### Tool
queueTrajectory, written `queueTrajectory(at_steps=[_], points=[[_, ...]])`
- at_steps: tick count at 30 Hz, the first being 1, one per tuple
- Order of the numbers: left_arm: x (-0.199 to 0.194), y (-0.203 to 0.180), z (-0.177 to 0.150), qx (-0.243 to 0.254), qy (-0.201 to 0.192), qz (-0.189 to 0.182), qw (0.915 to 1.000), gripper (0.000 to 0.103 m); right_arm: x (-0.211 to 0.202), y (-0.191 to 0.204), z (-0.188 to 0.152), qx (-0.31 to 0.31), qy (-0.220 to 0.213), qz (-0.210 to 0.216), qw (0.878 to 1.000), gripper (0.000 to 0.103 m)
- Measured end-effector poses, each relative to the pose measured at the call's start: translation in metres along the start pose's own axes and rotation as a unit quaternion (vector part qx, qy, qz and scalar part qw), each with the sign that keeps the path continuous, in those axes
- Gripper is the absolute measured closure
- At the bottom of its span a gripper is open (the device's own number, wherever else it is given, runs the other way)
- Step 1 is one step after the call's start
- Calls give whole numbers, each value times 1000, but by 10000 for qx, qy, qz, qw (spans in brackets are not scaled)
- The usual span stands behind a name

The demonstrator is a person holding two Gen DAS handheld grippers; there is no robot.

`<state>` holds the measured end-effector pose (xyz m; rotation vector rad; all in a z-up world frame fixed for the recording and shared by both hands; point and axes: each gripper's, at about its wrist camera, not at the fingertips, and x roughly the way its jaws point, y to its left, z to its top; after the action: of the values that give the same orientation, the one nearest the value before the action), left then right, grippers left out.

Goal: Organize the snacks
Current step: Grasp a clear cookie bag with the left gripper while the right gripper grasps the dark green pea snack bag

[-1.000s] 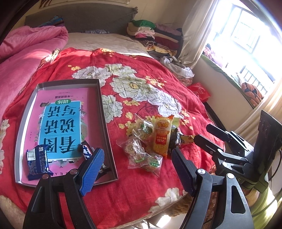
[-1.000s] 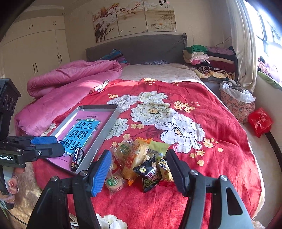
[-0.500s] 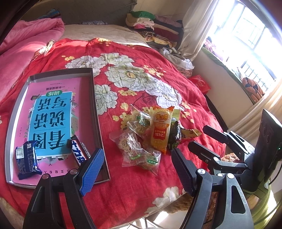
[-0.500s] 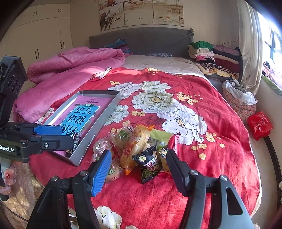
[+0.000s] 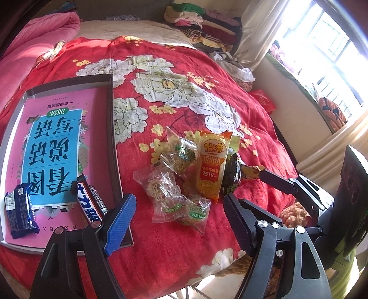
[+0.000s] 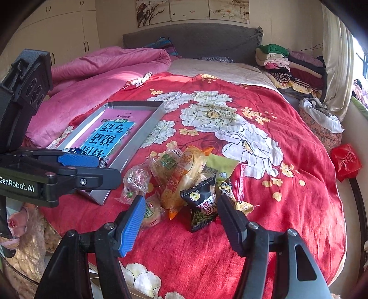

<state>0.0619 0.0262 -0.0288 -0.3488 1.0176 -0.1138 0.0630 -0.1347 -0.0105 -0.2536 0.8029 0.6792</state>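
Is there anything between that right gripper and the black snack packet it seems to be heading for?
Nothing visible blocks it. The right gripper is open just short of the black snack packet, which lies at the near edge of the snack pile on the red floral bedspread. An orange rice-cracker packet lies close beside it, not in front.

We saw a red bedspread with large white flowers [image 6: 230,128] covering the bed. A rumpled pink quilt [image 6: 96,73] lay along its left side, touching the grey upholstered headboard [image 6: 195,39]. A stack of folded clothes [image 6: 289,64] sat at the far right corner, beside a pale curtain [image 6: 333,57]. Painted panels of blossom branches [image 6: 191,10] hung above the headboard, and cream cupboard doors [image 6: 57,30] stood to the left. A red plastic bag [image 6: 347,161] lay beside the bed, under the bright window [image 5: 326,48].
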Motion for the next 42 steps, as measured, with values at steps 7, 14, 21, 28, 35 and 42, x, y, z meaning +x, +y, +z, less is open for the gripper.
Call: queueTrajectory(at_steps=[7,14,21,28,35,42], points=[[15,-1,-1,-63,220,-116,9997,28,9,-12,0,234,143,114,9996,43],[29,4,0,-235,349,-42,9991,38,18,-12,0,185,318,38,9993,46],[42,12,2,-461,460,118,9978,43,30,-11,2,-5,419,-119,9991,53],[52,14,4,-564,489,191,9970,51,45,-6,6,-416,523,-350,9971,62],[58,11,7,-540,467,312,9970,51,62,-13,10,-387,698,-404,9960,63],[63,13,15,-641,414,417,9962,51,65,-21,11,-136,716,-178,9972,68]])
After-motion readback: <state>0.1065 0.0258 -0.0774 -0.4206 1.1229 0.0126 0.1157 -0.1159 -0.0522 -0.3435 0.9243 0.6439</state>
